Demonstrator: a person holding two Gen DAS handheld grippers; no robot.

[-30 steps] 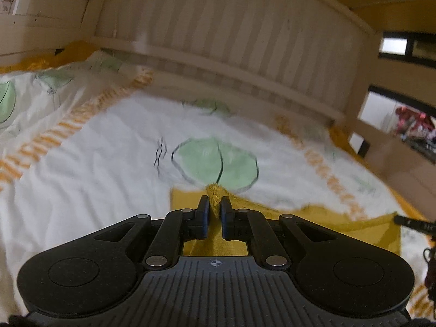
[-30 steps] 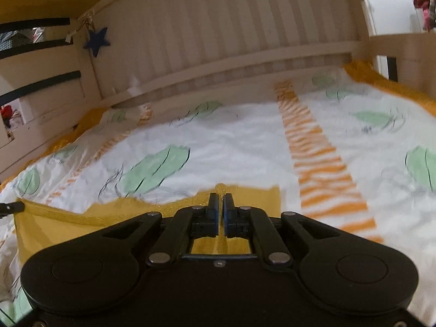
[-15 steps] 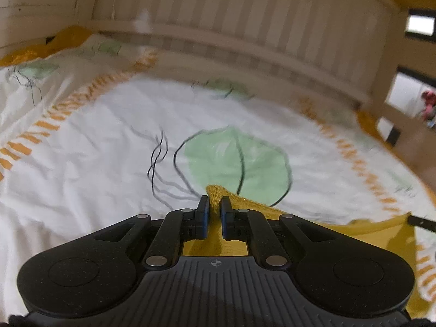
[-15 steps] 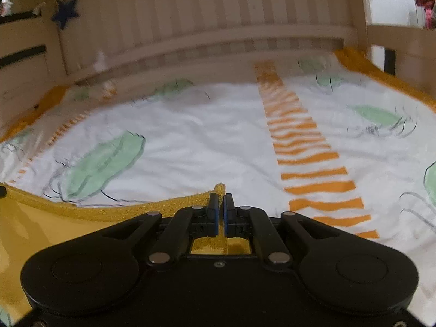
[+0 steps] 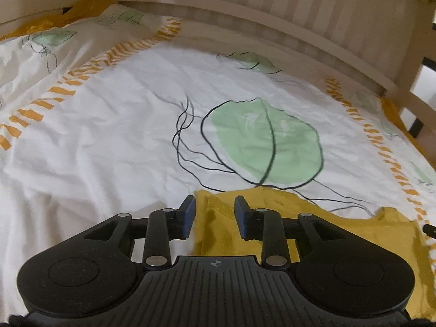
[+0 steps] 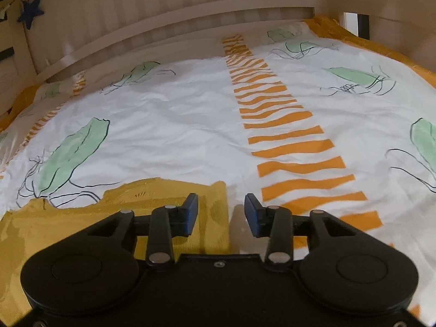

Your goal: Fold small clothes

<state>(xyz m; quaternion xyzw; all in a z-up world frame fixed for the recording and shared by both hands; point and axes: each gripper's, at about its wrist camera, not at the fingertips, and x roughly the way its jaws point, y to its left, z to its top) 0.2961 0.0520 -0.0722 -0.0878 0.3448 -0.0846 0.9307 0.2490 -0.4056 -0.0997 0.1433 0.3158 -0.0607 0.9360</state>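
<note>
Left wrist view: the left gripper (image 5: 214, 209) is opening, its pads clear of the yellow garment (image 5: 340, 234) lying on the bed (image 5: 109, 141); lift straight off so the corner stays flat.

Right wrist view: the right gripper (image 6: 221, 209) is opening over the garment's other corner, gripping nothing; withdraw without dragging the edge.

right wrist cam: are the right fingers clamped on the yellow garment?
No: the right gripper is opening, fingers apart, and the yellow garment lies flat on the bedsheet with its corner between them.
</note>
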